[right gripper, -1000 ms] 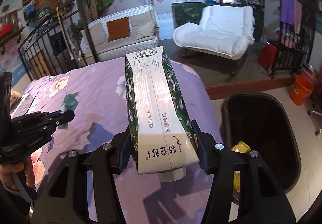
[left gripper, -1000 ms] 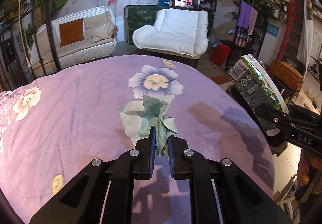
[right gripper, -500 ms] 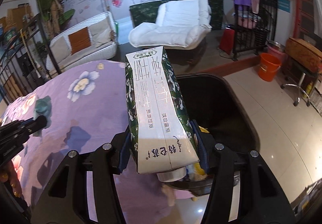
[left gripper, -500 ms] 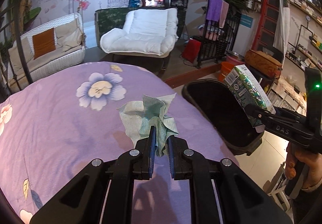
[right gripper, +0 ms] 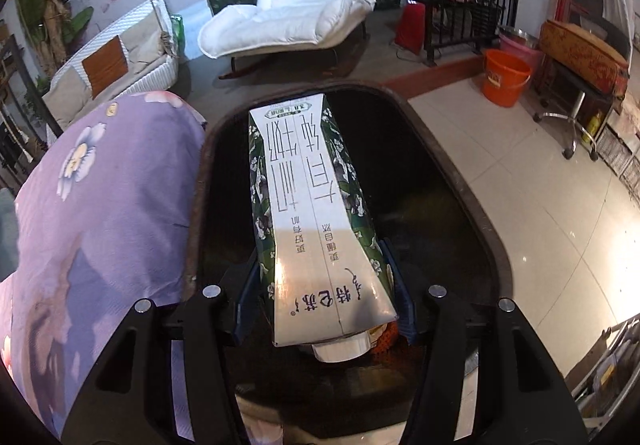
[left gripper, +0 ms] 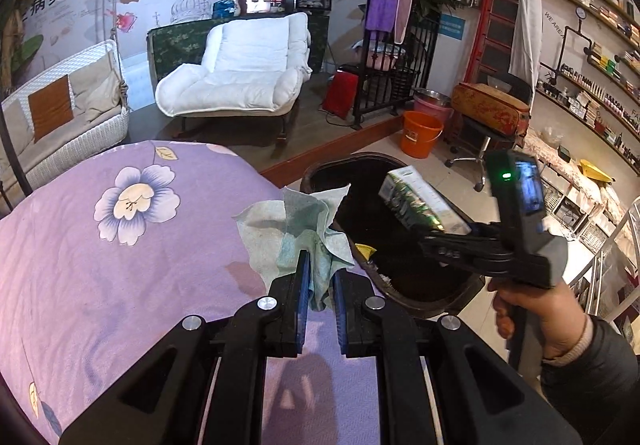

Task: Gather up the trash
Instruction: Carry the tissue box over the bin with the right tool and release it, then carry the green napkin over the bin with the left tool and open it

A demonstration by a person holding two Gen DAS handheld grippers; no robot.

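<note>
Milk carton [right gripper: 312, 213] clamped in the right gripper [right gripper: 324, 301], long axis running straight out from the jaws, hanging right over the open black bin [right gripper: 448, 181]. Directly above the mouth, so likely just a release needed. Crumpled green tissue [left gripper: 304, 229] pinched tight in the left gripper [left gripper: 320, 285], above the near edge of the purple flowered cloth [left gripper: 120, 245], bin just to its right.

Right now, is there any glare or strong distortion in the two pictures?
Right wrist view: glare on the floor tiles, bin interior very dark. Left wrist view: fisheye bends the shelves; carton slightly soft. Both views: black corners.
</note>
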